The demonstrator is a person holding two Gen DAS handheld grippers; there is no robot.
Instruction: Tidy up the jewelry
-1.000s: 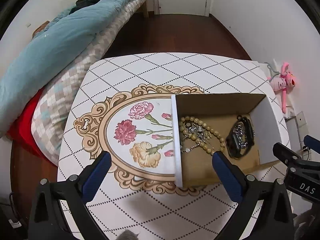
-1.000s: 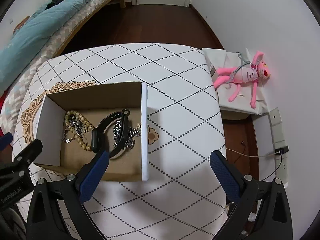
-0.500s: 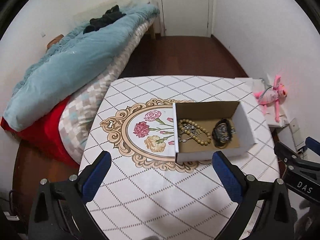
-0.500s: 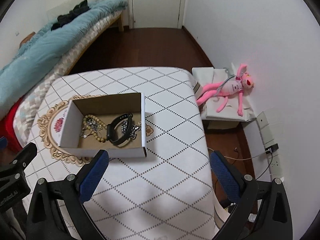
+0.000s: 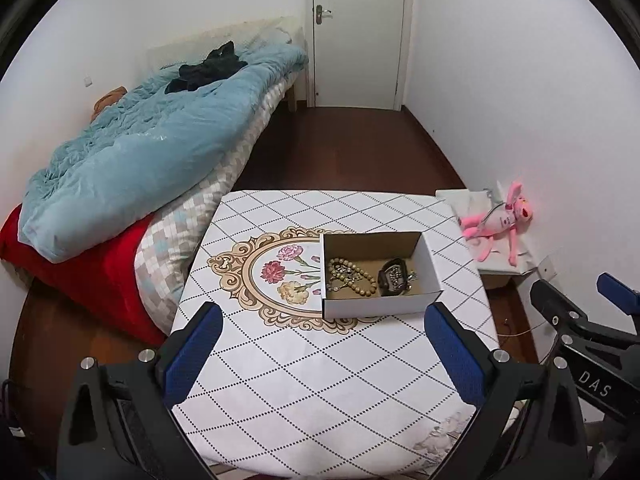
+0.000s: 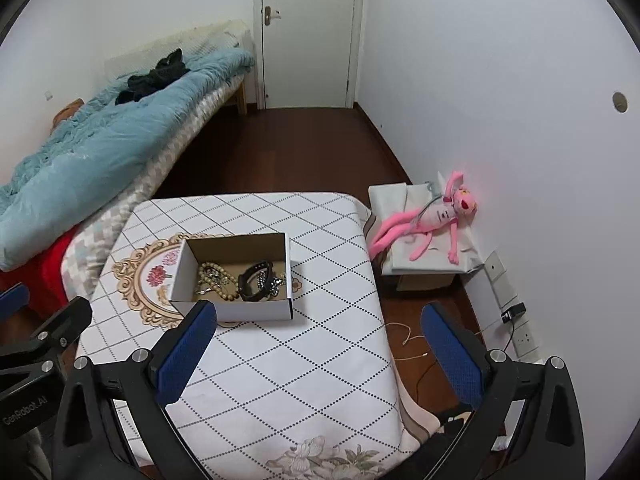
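Both grippers, left (image 5: 322, 354) and right (image 6: 318, 354), hang released and empty, well short of the box (image 5: 380, 307) at 12 o'clock. All jewelry (image 5: 370, 276) seems boxed, so the task looks finished; no next move seems needed.

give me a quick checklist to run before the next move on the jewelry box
1. Left tool open and holding nothing: ok.
2. Right tool open and holding nothing: ok.
3. Cardboard box upright on the table, top open: ok.
4. Bead bracelet inside the box, on its left side: ok.
5. Black band and chain inside, on the right; whether they are tangled together: cannot tell.
6. No jewelry visible on the cloth outside the box in either view: ok.
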